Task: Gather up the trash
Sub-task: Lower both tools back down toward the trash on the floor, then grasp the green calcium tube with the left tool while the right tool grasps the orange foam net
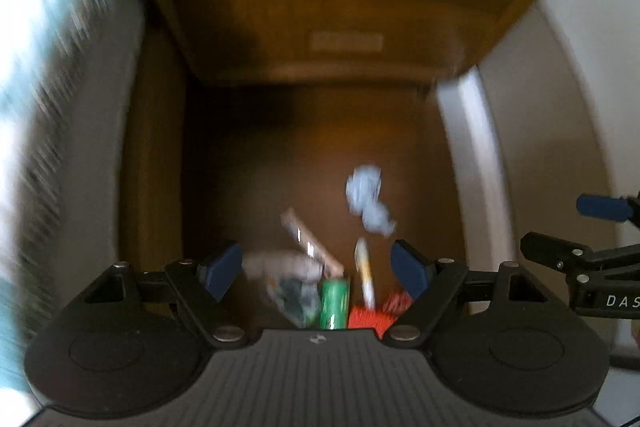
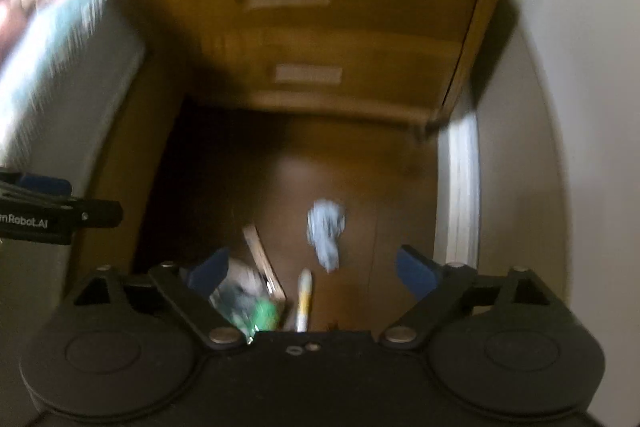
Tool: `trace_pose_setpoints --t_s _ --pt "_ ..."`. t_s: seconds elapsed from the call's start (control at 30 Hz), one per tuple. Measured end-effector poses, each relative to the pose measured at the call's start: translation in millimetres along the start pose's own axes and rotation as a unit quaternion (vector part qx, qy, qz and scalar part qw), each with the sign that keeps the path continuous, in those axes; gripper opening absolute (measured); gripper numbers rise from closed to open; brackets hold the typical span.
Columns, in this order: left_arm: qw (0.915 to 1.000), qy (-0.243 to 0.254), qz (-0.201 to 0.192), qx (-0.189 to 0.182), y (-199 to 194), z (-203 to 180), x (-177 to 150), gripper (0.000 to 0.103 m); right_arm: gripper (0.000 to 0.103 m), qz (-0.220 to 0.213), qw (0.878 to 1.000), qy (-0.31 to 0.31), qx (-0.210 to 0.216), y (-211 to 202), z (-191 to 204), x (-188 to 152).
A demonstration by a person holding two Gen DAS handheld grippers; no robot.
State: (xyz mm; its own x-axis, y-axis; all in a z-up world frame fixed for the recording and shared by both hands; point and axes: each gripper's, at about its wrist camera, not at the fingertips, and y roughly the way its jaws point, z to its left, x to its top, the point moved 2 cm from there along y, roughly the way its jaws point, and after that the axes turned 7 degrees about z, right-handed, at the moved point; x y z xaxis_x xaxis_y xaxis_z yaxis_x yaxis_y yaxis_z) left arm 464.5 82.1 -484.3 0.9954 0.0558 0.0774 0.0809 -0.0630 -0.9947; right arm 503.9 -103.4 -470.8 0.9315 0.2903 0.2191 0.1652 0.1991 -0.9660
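A: What is seen under the two claws?

B: A brown wooden floor (image 1: 248, 163) is seen, and a small heap of trash is spread on it. A crumpled pale blue paper (image 1: 368, 201) lies farthest away, apart from the rest. Nearer, a green can (image 1: 335, 303), a white and yellow tube (image 1: 366, 275), a brown flat wrapper (image 1: 308, 243) and a red net (image 1: 370, 315) are gathered close together. Everything is blurred, so finer details cannot be told.

A: How are the claws kept?

B: The left gripper (image 1: 318, 269) is released, its blue pads spread wide, and nothing is pressed between them. The right gripper (image 2: 312, 273) is also released and empty; the trash is only seen on the floor below its open jaws.

A: What stands behind the trash?

B: A wooden cabinet with two drawers (image 2: 304, 39) is placed at the far side, and a white wall (image 2: 520, 147) is seen at the right.
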Motion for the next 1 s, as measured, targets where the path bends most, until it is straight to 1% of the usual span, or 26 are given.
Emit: trace_pose_setpoints --t_s 0.13,0.27,0.33,0.47,0.6,0.7,0.8,0.9,0.93,0.97,1.0 --pt "0.9987 0.0 0.05 -0.005 77 -6 -40 0.081 0.091 0.047 0.998 -0.025 0.013 66 -2 -43" --pt "0.996 -0.002 0.089 -0.008 146 -10 -73 0.081 0.091 0.094 0.994 -0.055 0.022 130 1 -84" --pt "0.9948 -0.002 0.102 -0.006 178 -11 -85 0.082 0.091 0.116 0.989 -0.081 0.03 161 8 -104" --pt "0.9927 -0.003 0.12 -0.005 236 -11 -100 0.082 0.091 0.144 0.98 -0.132 0.045 215 28 -137" --pt "0.9904 -0.008 0.138 -0.008 290 -10 -116 0.082 0.089 0.157 0.97 -0.181 0.044 265 44 -167" --pt "0.9889 -0.007 0.148 -0.004 325 -12 -126 0.082 0.088 0.159 0.966 -0.199 0.04 290 48 -182" --pt "0.9876 -0.007 0.157 -0.005 349 -13 -131 0.081 0.087 0.16 0.963 -0.212 0.035 316 49 -193" --pt "0.9866 -0.009 0.162 -0.01 368 -12 -135 0.081 0.086 0.158 0.962 -0.221 0.029 334 52 -203" --pt "0.9868 -0.01 0.161 -0.012 373 -12 -135 0.078 0.085 0.155 0.961 -0.226 0.027 339 54 -206" --pt "0.9868 -0.012 0.161 -0.015 376 -11 -135 0.072 0.084 0.155 0.961 -0.229 0.026 345 53 -209" --pt "0.9865 -0.015 0.162 -0.021 378 -10 -135 0.069 0.084 0.155 0.96 -0.231 0.025 349 55 -211"
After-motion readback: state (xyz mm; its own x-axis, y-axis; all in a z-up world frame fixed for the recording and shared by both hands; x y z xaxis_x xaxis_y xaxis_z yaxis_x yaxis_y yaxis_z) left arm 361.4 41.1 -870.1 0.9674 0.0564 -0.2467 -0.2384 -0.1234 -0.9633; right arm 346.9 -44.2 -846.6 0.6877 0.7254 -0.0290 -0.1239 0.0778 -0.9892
